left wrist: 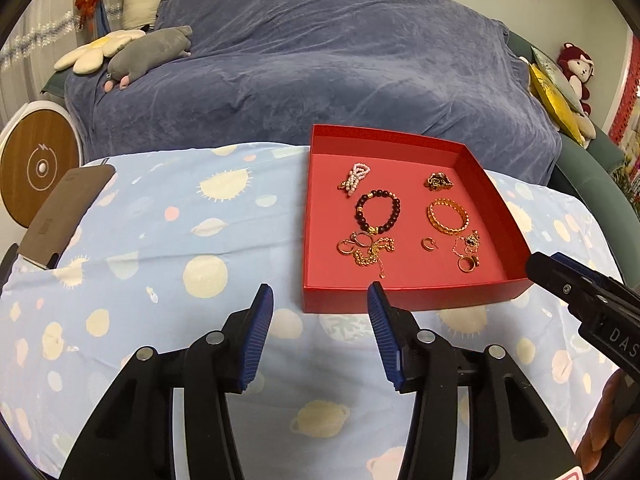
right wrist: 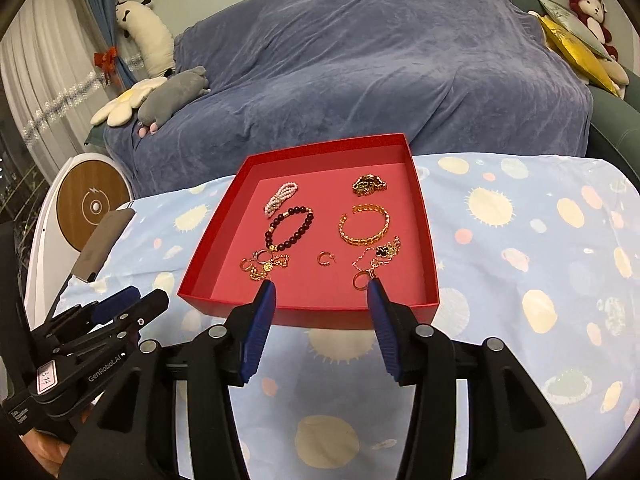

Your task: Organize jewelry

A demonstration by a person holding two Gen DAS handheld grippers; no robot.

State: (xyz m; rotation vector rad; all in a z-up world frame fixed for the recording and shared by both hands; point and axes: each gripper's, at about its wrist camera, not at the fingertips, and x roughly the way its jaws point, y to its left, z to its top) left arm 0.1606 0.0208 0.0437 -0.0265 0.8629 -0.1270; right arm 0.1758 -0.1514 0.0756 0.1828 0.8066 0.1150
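Both of your tools hang short of the red tray (right wrist: 424, 240), tilted down toward it, and neither carries anything. Your left gripper (left wrist: 320, 300) has its blue pads (left wrist: 262, 320) apart with only the planet-print cloth (left wrist: 160, 240) showing between them, just before the tray's near wall. Your right gripper (right wrist: 320, 296) is likewise parted and empty, its tips over the tray's near edge.

All the jewelry lies inside the tray, laid out in two loose columns, which reads as sorting largely done. On the left sit the pearl piece (right wrist: 281, 198), the dark bead bracelet (right wrist: 289, 226) and a tangle of gold chain and rings (right wrist: 262, 266). On the right sit a dark-and-gold ornament (right wrist: 369, 184), the gold cuff bangle (right wrist: 365, 226) and a chain with a black charm and a ring (right wrist: 374, 262). A small hoop earring (right wrist: 326, 258) lies alone between the columns (likely the odd one still to be paired, though I can't tell for sure).

Nothing lies loose on the cloth that I can make out. The pieces are well spread, so open jaws suit a clean approach; the tangled chains near the front are the ones likely to snag if you reach in.
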